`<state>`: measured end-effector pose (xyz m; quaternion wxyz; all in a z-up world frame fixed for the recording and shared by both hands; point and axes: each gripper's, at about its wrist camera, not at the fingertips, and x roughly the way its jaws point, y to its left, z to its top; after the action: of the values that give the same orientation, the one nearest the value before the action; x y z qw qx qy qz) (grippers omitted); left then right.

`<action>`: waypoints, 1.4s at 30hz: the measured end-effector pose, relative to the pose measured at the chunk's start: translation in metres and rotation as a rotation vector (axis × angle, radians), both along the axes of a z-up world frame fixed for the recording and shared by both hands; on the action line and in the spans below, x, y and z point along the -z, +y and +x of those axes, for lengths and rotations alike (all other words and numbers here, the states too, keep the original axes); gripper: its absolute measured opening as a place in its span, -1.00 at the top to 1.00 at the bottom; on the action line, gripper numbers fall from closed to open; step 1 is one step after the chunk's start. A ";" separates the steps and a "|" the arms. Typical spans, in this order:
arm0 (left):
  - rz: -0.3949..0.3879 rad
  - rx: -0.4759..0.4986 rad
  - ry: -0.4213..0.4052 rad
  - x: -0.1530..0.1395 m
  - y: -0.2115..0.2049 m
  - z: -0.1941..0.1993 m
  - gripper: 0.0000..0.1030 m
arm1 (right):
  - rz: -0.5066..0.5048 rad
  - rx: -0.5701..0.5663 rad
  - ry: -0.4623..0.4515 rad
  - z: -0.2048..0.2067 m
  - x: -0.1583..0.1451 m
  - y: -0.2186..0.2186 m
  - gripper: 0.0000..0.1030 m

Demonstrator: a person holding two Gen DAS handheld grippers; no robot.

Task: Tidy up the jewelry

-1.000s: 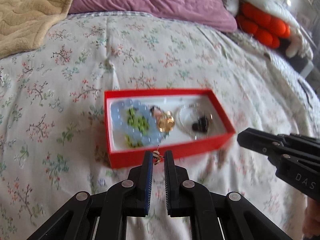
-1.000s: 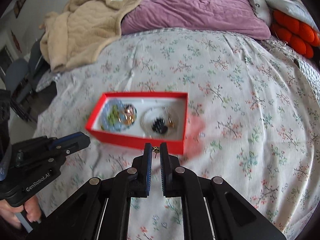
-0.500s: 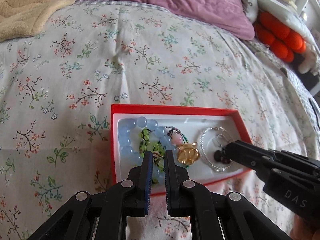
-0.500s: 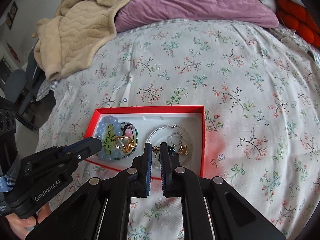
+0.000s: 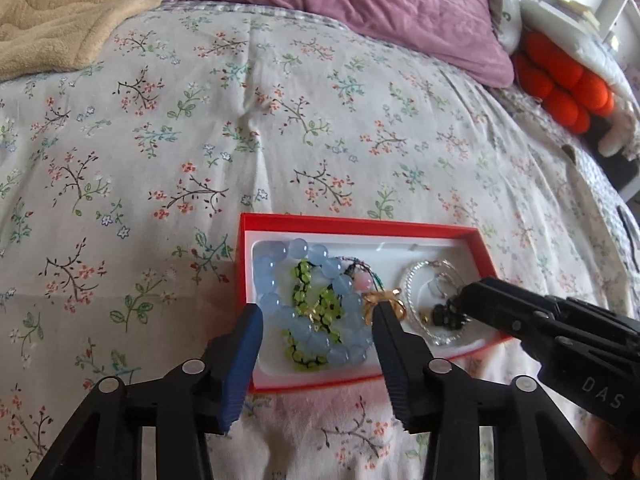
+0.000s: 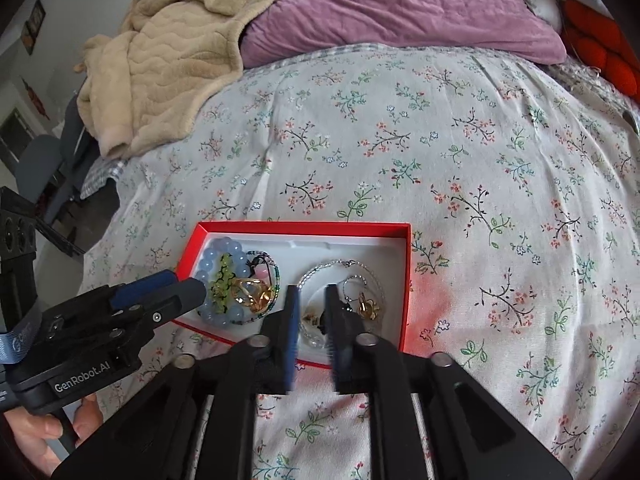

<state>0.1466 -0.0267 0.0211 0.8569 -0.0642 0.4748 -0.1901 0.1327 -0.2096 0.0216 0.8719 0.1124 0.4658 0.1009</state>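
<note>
A red box [image 5: 360,222] with a white liner lies on the floral bedspread; it also shows in the right wrist view [image 6: 304,227]. Its left side holds a pale blue bead bracelet [image 5: 276,276], a green bead string [image 5: 308,300] and gold pieces [image 5: 386,300]. Its right side holds a silver chain [image 6: 316,274], a dark piece [image 5: 444,316] and a gold earring [image 6: 366,306]. My left gripper [image 5: 316,312] is open over the blue bracelet, a small gold piece between its fingers. My right gripper [image 6: 310,294] is open over the silver chain, a small gold piece below.
A purple pillow [image 6: 400,4] and a beige blanket [image 6: 168,64] lie at the head of the bed. Orange cushions [image 5: 564,84] sit at the far right. The bed's left edge [image 6: 100,184] drops to the floor, with a chair beyond.
Both grippers moved forward over the box and opened. The small gold pieces they held now lie in the box.
</note>
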 end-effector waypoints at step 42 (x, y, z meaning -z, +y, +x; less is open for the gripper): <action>0.306 -0.141 -0.063 -0.011 0.032 -0.147 -0.98 | -0.342 0.151 0.089 -0.136 -0.025 0.032 -1.00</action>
<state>-0.0007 0.0053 0.0317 0.8823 0.0400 0.4655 -0.0567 -0.0028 -0.1772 0.0463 0.8620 0.0017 0.5044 -0.0503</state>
